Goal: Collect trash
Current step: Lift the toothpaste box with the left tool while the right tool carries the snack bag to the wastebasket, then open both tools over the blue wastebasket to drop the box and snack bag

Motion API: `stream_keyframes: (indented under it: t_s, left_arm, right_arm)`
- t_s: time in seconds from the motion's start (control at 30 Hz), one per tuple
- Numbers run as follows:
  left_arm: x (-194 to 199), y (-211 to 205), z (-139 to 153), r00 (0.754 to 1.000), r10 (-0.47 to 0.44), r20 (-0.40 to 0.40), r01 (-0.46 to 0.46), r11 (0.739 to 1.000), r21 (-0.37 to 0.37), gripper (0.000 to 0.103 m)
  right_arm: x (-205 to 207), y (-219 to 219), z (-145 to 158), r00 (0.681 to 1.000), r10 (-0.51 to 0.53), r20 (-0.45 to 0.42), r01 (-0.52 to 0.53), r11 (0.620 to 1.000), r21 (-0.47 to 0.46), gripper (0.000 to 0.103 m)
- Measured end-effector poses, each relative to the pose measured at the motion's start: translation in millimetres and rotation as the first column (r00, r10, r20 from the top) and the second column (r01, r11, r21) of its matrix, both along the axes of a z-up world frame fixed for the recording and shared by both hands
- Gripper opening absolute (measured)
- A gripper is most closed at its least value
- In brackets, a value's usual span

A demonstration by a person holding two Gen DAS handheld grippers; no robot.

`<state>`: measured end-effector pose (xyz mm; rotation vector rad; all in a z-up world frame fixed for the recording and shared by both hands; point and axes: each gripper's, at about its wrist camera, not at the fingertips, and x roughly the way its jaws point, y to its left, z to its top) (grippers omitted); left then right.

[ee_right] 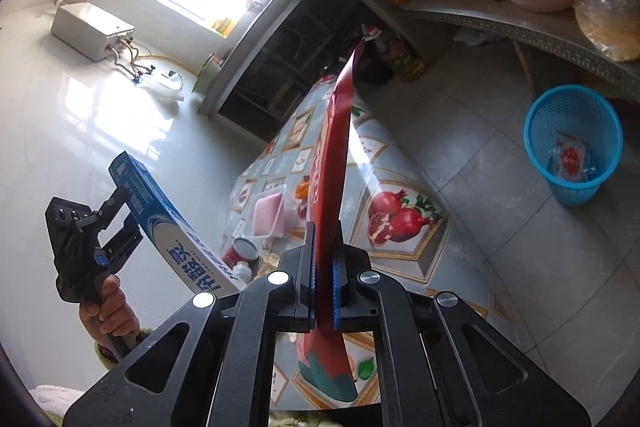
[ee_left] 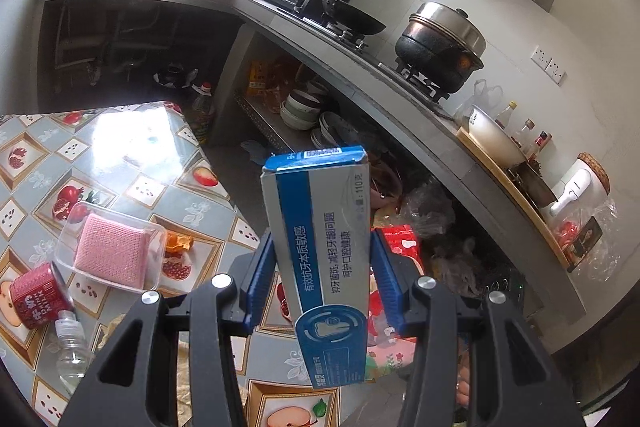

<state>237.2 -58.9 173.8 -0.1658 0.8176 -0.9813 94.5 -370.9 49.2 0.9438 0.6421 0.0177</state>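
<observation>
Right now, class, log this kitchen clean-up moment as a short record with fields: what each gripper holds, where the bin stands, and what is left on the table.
left gripper: shut on blue-and-white toothpaste box, held above the table
right gripper: shut on flat red snack wrapper, edge-on to its camera
bin: blue mesh plastic basket on the tiled floor, a clear wrapper already inside
left on patterned table: pink sponge in clear tray, red can, small clear bottle

Blue-and-grey toothpaste box (ee_left: 324, 259), red flat wrapper (ee_right: 334, 187).
Tablecloth (ee_left: 120, 163) grey-blue with red pomegranate squares; pink sponge (ee_left: 110, 251); bright blue mesh bin (ee_right: 572, 143).
</observation>
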Motion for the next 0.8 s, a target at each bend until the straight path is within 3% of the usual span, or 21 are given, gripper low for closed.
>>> stream_keyframes:
  t_s: [0.17, 0.33, 0.53, 0.8]
  left_arm:
    - [12, -58, -5, 0.999, -0.041, -0.01, 0.041, 0.999, 0.02, 0.045]
    - [29, -129, -29, 0.995, -0.082, -0.059, 0.085, 0.995, 0.055, 0.045]
    - [48, -224, -88, 0.976, -0.118, -0.181, 0.146, 0.978, 0.149, 0.045]
    - [71, -360, -189, 0.939, -0.117, -0.324, 0.221, 0.926, 0.305, 0.045]
  right_arm:
    - [-27, -34, 9, 0.984, -0.178, -0.027, 0.174, 0.98, -0.1, 0.005]
    - [-39, -62, 7, 0.92, -0.372, -0.121, 0.32, 0.894, -0.314, 0.005]
    - [-20, -90, -38, 0.866, -0.439, -0.238, 0.324, 0.856, -0.402, 0.005]
    - [34, -150, -125, 0.827, -0.41, -0.385, 0.248, 0.88, -0.404, 0.005]
